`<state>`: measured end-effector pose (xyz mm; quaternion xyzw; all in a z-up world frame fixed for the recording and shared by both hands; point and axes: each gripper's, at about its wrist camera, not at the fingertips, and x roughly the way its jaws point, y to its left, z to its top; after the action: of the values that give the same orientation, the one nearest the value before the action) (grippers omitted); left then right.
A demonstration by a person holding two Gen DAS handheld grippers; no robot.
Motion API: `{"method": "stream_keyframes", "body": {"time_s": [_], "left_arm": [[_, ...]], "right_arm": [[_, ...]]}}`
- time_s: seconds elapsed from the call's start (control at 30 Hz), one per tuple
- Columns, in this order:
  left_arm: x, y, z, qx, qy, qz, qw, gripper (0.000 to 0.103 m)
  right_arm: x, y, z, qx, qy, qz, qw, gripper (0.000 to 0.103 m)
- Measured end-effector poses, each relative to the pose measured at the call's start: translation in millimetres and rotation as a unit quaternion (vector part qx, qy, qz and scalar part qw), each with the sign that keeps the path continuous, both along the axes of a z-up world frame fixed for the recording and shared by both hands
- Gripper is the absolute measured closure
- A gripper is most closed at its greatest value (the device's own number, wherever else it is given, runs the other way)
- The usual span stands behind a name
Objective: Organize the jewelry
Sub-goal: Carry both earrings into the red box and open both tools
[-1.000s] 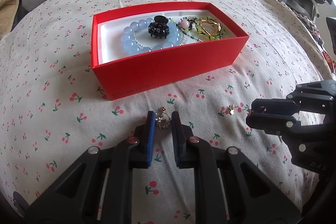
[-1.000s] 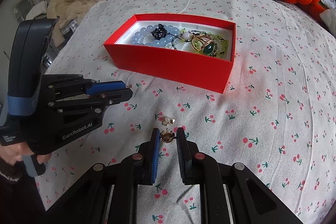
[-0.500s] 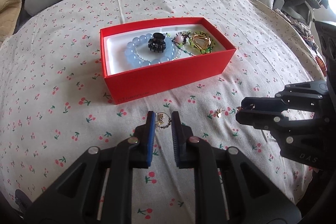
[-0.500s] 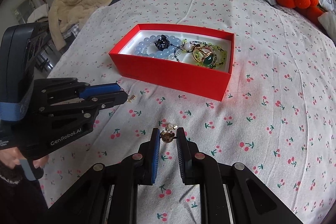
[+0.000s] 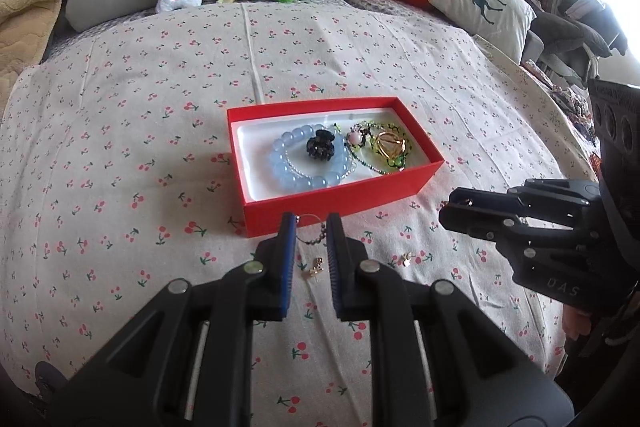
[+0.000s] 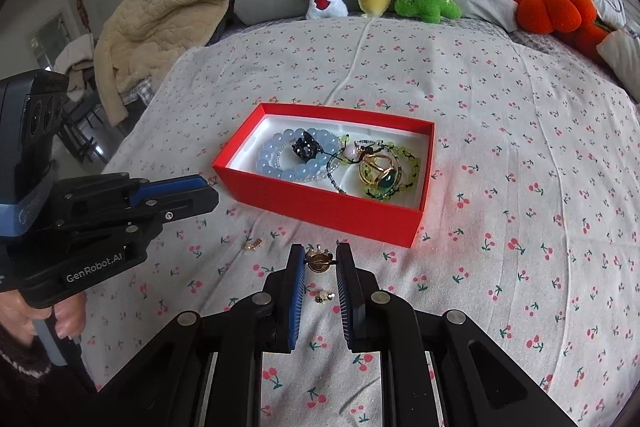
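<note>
On the cherry-print bedspread (image 6: 500, 115), just this side of the red box (image 6: 320, 209), both claws are carrying small pieces clear of the cloth. The left claw (image 5: 312, 227) is pinched on a thin hoop earring (image 5: 310, 231) strung with dark beads; the right claw (image 6: 319, 257) is pinched on a small gold earring (image 6: 318, 259). Two more pieces lie loose on the bed: a gold stud (image 5: 314, 267) below the left claw and a pearl stud (image 6: 323, 297) below the right one. The box already holds a blue bead bracelet (image 6: 280, 163), a black hair clip (image 6: 305, 147) and a gold ring (image 6: 378, 169) among green beads. I'd call this the carry step. Next, each claw needs to travel forward over the near wall, hang above bare white lining, and spread so the earring drops inside. The hoop looks liable to snag on a pad.
</note>
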<state>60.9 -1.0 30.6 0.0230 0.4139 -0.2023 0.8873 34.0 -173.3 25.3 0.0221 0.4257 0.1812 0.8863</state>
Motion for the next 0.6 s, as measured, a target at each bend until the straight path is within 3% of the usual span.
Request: {"method": "stream_keyframes", "body": {"time_s": [0.3,0.6], "left_arm": [[27,7,5,-0.050,0.010,0.043,0.9978,0.086],[49,-2,-14,-0.048,0.026,0.059,0.9968,0.086]], "right_arm": [[24,-3,12,0.017,-0.010,-0.027,0.999,0.087],[49,-11,0,0.023,0.001,-0.051,0.998,0.087]]}}
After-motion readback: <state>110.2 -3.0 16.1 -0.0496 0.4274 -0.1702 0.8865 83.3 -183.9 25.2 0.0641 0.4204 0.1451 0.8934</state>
